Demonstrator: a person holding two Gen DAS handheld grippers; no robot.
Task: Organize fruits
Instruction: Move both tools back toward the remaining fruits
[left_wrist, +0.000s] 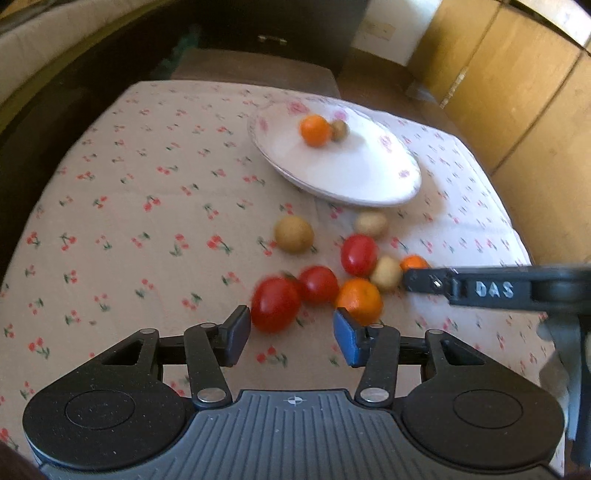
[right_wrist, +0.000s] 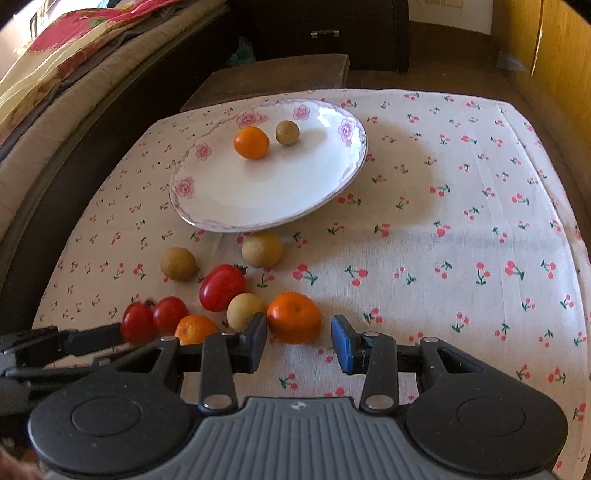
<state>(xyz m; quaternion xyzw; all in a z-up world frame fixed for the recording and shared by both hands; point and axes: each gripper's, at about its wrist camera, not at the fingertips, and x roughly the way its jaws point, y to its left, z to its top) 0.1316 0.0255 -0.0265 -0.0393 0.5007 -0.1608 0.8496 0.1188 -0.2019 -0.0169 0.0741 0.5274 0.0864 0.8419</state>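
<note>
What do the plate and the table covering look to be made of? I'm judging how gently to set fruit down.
The plate looks like glazed ceramic or porcelain: glossy white, with bright highlights and printed pink flowers on the rim, though melamine can't be ruled out. The tablecloth looks like thin matte woven fabric, probably cotton: it shows creases and a cherry print.

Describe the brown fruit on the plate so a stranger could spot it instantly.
Find the flowered white plate at the far end of the cherry-print cloth. Two fruits sit on it: an orange and, beside it, the brown fruit, smaller, duller and round.
</note>
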